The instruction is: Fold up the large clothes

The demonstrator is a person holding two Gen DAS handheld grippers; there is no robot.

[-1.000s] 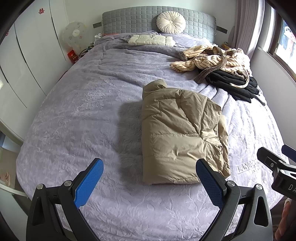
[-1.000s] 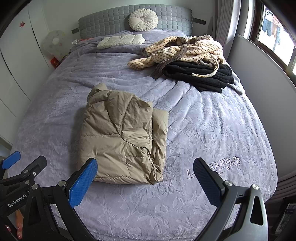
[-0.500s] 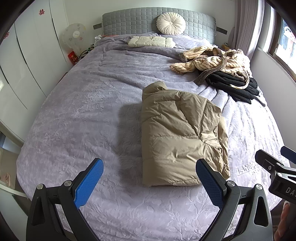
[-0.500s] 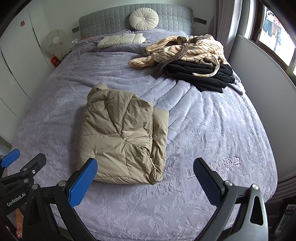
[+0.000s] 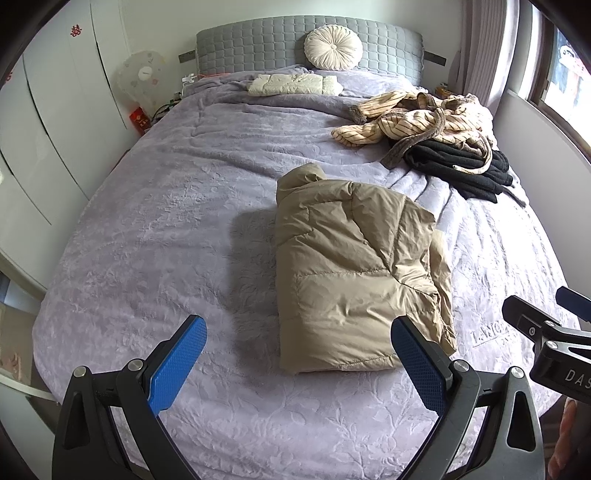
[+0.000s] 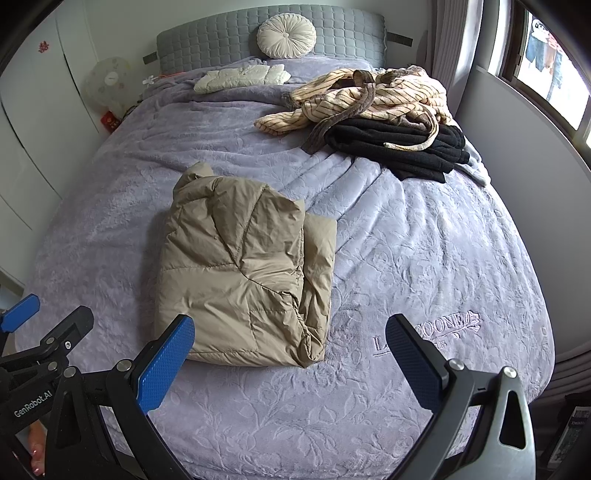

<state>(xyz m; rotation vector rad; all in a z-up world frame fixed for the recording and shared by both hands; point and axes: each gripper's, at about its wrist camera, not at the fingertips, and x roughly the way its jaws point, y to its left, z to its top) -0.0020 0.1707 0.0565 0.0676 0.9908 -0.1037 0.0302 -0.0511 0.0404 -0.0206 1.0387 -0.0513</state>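
A tan puffer jacket [image 5: 354,269] lies folded into a rectangle on the lavender bedspread [image 5: 166,229], collar toward the headboard; it also shows in the right wrist view [image 6: 243,273]. My left gripper [image 5: 299,365] is open and empty, held above the foot of the bed just short of the jacket's near edge. My right gripper [image 6: 291,362] is open and empty, beside it to the right, near the jacket's lower right corner. Each gripper shows at the edge of the other's view.
A heap of a striped cream garment [image 6: 369,96] over black clothes [image 6: 399,144] lies at the bed's far right. A folded white garment [image 6: 240,77] and a round cushion [image 6: 286,31] sit by the grey headboard. Wardrobe doors stand left, a window wall right.
Both grippers have drawn back slightly toward the foot of the bed; the jacket looks a little farther away. Both stay open and nothing on the bed has moved.
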